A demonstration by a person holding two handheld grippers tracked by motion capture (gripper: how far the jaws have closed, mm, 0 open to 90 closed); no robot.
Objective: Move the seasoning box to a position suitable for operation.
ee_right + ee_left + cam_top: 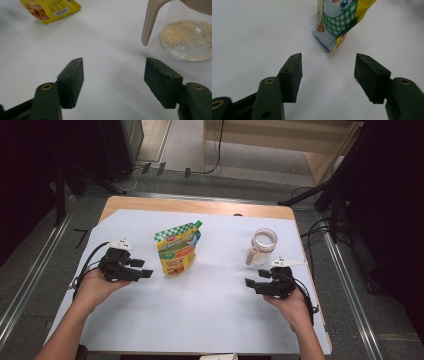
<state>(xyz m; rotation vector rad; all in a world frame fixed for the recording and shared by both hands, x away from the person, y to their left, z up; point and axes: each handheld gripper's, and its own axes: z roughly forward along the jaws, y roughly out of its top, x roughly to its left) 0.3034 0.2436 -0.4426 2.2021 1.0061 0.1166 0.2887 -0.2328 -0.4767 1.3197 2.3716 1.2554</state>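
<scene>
A yellow and green food pouch (pixel 178 249) with a green cap stands on the white sheet, left of centre. Its lower corner (pixel 332 37) lies just beyond my left gripper (pixel 328 75), whose jaws stand apart with nothing between them. In the high view that left gripper (pixel 144 268) sits a little left of the pouch. A clear jar (pixel 263 245) with a beige handle holds a thin layer of grains (pixel 186 37). My right gripper (pixel 254 279) rests in front of the jar. The same right gripper (pixel 113 77) is open and empty.
The white sheet (pixel 210 310) covers most of a wooden table (pixel 190 205). Cables and dark stands lie on the floor beyond and to the right of the table. A wide bare stretch of sheet lies between the two grippers.
</scene>
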